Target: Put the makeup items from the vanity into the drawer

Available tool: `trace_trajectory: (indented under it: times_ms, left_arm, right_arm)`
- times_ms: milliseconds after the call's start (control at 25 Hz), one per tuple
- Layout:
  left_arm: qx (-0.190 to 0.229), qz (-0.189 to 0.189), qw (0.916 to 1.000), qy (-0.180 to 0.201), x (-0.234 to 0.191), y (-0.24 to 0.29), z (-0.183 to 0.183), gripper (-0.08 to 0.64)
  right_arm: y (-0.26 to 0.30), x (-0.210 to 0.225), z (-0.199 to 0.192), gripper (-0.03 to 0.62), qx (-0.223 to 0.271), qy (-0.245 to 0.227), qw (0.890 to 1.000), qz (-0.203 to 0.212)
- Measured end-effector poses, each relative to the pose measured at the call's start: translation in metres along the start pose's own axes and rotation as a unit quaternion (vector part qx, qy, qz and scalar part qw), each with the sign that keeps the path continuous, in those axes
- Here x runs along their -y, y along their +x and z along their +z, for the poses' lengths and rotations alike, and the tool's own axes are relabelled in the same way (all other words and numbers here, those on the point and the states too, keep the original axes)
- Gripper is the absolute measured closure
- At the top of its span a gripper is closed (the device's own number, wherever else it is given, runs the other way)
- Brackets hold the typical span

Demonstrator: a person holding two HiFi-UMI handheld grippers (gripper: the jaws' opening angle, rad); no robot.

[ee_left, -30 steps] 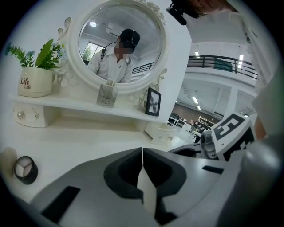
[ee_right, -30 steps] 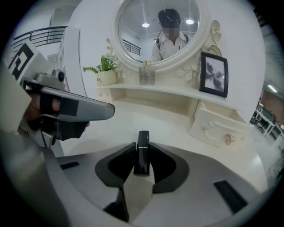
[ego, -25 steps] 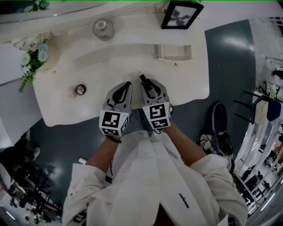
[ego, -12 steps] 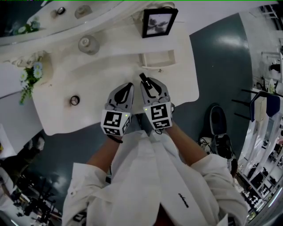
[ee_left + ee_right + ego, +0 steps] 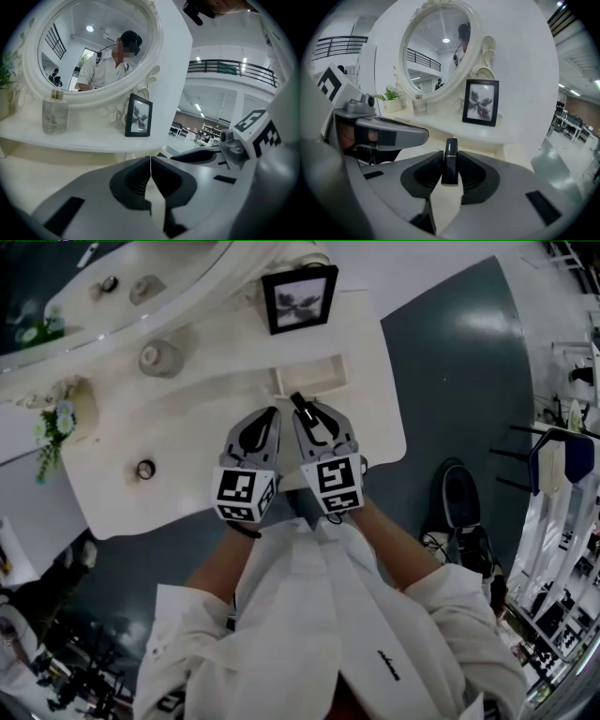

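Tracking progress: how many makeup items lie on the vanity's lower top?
1: a small round container near its left end. A black lipstick is clamped in the right hand-held gripper; others may be hidden.

Bright, even light; fisheye edges — dark corners.

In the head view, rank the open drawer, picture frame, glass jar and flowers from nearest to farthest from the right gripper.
From the right gripper:
1. The open drawer, just ahead of its tips.
2. The picture frame, standing behind the drawer.
3. The glass jar, further back and off to the left.
4. The flowers, at the far left.
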State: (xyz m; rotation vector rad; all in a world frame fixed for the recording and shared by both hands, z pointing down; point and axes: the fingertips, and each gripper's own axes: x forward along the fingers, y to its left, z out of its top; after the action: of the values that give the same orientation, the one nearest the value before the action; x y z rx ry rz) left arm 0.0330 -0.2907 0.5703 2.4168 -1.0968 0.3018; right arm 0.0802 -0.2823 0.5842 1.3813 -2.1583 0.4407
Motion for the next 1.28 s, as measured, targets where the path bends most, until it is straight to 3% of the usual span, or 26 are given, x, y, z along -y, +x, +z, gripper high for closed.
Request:
trace_trajectory:
  times_ms: [600, 1280]
  left_arm:
    - [0.011, 0.021, 0.9997, -0.006, 0.013, 0.023, 0.015, 0.529]
    - [0.015, 0.058, 0.9981, -0.015, 0.006, 0.011, 0.007, 0.529]
  right_arm:
    - [0.018, 0.039, 0.015, 0.48, 0.007, -0.029, 0.999, 0.022]
    - [0.039, 0.042, 0.011, 0.48, -0.001, -0.075, 0.996, 0.052]
